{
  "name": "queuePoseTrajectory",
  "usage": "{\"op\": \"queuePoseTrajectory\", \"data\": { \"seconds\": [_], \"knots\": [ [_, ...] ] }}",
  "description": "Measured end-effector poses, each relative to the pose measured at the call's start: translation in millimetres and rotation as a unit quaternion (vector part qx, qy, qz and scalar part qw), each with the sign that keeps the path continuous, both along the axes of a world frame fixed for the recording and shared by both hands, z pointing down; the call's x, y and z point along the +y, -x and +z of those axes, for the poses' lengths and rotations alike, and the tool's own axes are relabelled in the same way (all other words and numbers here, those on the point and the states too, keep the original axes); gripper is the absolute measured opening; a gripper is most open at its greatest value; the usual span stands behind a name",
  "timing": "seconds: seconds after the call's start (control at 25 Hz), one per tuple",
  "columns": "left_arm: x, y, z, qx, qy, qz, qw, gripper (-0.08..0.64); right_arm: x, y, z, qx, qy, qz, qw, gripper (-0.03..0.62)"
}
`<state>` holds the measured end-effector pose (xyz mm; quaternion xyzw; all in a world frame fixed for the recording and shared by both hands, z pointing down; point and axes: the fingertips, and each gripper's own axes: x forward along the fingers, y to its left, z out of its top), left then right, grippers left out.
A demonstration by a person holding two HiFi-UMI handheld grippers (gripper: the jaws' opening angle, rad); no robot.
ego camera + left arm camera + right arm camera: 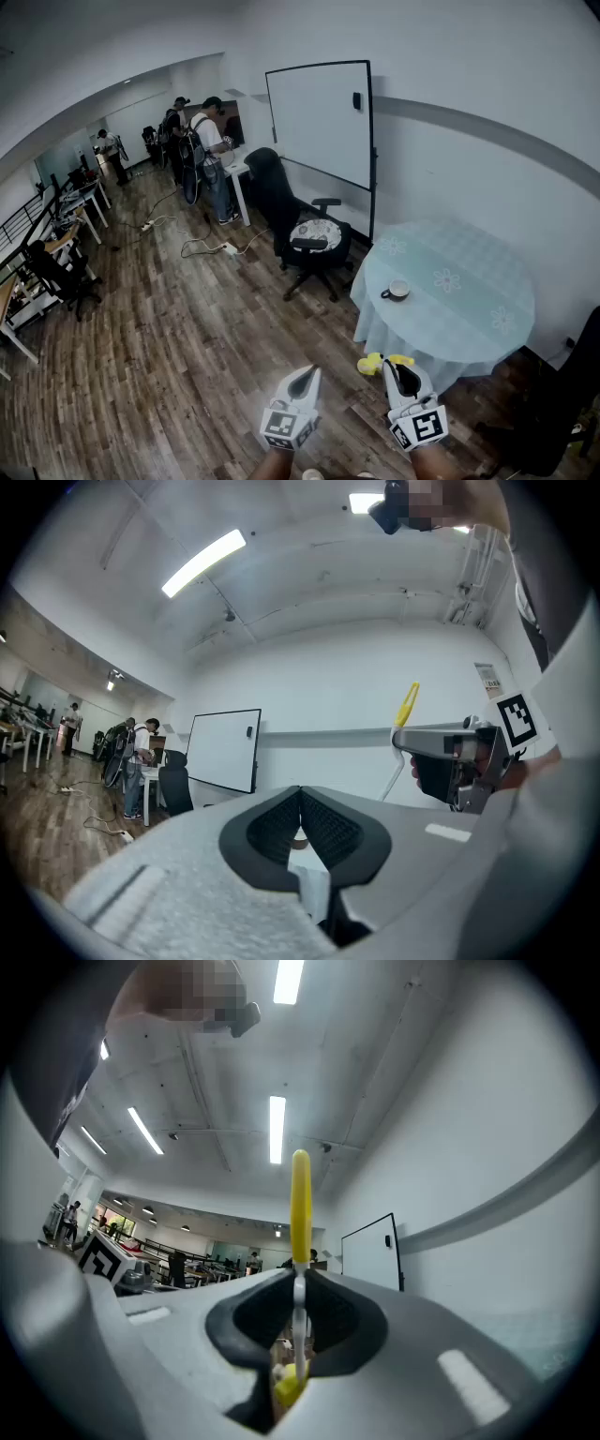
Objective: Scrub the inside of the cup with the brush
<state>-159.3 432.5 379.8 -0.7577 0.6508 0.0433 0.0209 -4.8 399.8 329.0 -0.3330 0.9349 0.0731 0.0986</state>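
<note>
The left gripper (300, 794) is clenched: in its own view the two dark pads meet along a single seam, with nothing caught between them. The right gripper (300, 1283) is clamped on the brush (300, 1206). Its pads pinch the thin pale neck, the yellow handle stands up from the jaws toward 12 o'clock, and a further yellow part of the brush shows just below the pads at 6 o'clock. From the left gripper view, the right gripper sits off at 3 o'clock, with the brush's yellow end tilted up toward 1 o'clock above it. In the head view both grippers are side by side at the bottom of the frame, pointing away over the wooden floor (187, 375), and a yellow lump of the brush shows between their tips, close against the right one. The cup (397, 290) stands upright on the round table (478, 319), which is draped in a pale cloth. It is at about 1 o'clock from the grippers and well apart from both, with its handle turned toward 9 o'clock and touching neither the brush nor a jaw. An office chair (300, 225) stands near the table at its 9 o'clock, with a whiteboard (319, 122) behind it. People (202, 141) stand far off at 10 o'clock.
</note>
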Motion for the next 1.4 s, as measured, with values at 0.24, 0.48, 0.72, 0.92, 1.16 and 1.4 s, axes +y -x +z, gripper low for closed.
{"op": "queuePoseTrajectory", "data": {
  "seconds": [0.24, 0.48, 0.72, 0.92, 1.16, 1.4],
  "knots": [
    [-3.1, -14.9, 8.3, -0.003, -0.004, 0.007, 1.0, 0.006, 0.9, -8.8, -1.3, 0.0, -0.001, -0.004, 1.0, 0.038],
    [-0.6, -2.1, 9.1, 0.01, -0.005, -0.018, 0.9998, 0.006, 3.0, -9.3, -4.0, -0.016, 0.0, -0.01, 1.0, 0.038],
    [6.0, 5.0, 13.6, 0.002, -0.004, -0.015, 0.9999, 0.006, 11.9, 2.4, -7.0, -0.027, 0.0, -0.021, 0.999, 0.038],
    [17.1, 24.9, 13.0, 0.003, -0.006, -0.019, 0.9998, 0.006, 24.9, 23.1, -9.8, -0.028, -0.006, -0.023, 0.999, 0.038],
    [29.2, 50.6, 20.3, 0.001, -0.002, -0.01, 0.9999, 0.006, 38.4, 46.7, -9.3, -0.03, -0.009, -0.013, 0.999, 0.038],
    [37.2, 62.7, 27.6, 0.004, 0.004, 0.004, 1.0, 0.006, 51.0, 57.0, -7.1, -0.028, -0.012, 0.006, 1.0, 0.038]
  ]
}}
